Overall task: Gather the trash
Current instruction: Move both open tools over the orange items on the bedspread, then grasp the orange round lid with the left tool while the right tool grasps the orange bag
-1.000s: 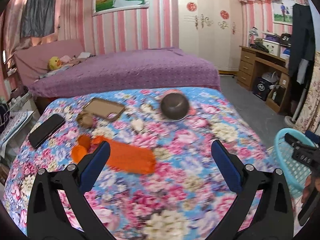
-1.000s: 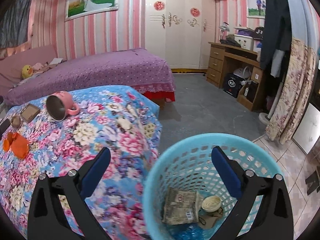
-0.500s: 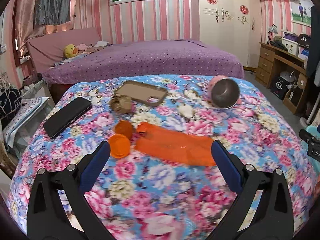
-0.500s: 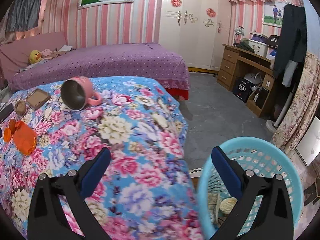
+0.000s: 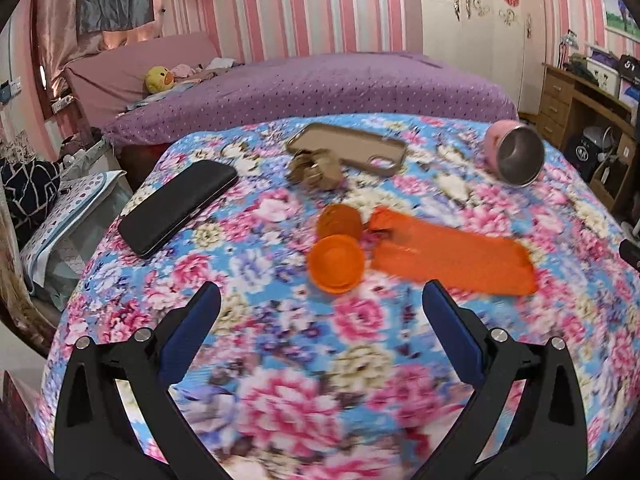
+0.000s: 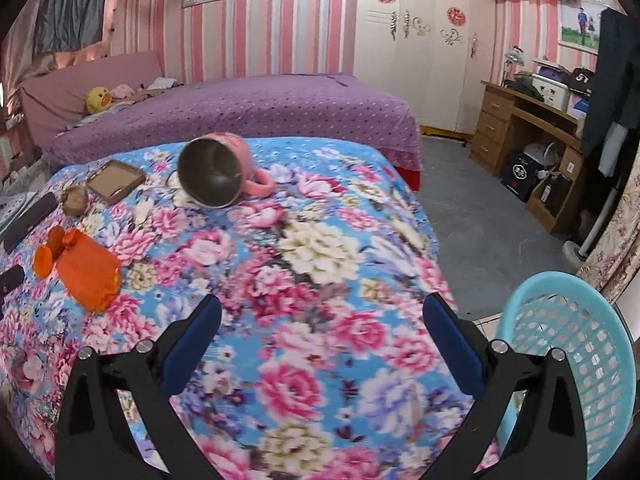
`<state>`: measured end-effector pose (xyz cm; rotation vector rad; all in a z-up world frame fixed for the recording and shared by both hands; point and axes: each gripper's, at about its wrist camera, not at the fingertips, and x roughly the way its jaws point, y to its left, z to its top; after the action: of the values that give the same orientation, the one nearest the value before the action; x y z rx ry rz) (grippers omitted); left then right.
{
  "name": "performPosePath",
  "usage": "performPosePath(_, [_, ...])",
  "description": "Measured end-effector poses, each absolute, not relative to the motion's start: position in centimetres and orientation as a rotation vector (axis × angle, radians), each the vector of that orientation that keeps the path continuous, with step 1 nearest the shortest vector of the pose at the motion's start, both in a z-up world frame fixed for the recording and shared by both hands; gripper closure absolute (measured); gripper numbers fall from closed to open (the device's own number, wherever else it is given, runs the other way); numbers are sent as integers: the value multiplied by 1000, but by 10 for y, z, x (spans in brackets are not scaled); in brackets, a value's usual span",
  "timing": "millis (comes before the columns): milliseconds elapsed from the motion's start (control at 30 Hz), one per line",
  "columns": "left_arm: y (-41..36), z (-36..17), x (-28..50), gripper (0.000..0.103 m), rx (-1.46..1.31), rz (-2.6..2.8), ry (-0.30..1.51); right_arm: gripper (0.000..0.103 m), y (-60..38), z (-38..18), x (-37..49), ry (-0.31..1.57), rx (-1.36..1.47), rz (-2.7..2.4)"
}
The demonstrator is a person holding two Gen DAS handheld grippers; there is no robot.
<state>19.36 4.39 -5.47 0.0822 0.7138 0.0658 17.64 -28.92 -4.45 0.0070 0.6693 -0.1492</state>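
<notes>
The left gripper (image 5: 320,304) is being held wide apart and empty. The orange wrapper (image 5: 452,256) is lying just ahead of it and slightly to its right, its long axis running from near-left to far-right across the jaw line, with two orange cups (image 5: 336,258) at its left end. The right gripper (image 6: 320,312), also spread wide and empty, is positioned well apart from the wrapper, with the blue basket (image 6: 520,312) at its right. The left gripper is judged nearer.

basket (image 6: 568,344) interior hidden, cut by right edge; near floral cloth (image 5: 304,392) blurred.
</notes>
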Motion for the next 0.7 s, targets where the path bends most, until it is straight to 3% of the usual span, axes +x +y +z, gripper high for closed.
performPosePath(267, [79, -70, 208, 6, -28, 85, 794, 5, -281, -47, 178, 679, -26, -149])
performPosePath(500, [60, -74, 227, 7, -18, 47, 798, 5, -282, -48, 178, 683, -30, -150])
performPosePath(633, [50, -81, 243, 39, -27, -4, 844, 5, -280, -48, 178, 684, -45, -147])
performPosePath(700, [51, -82, 247, 49, -60, -28, 854, 5, -276, -48, 177, 682, -60, -142])
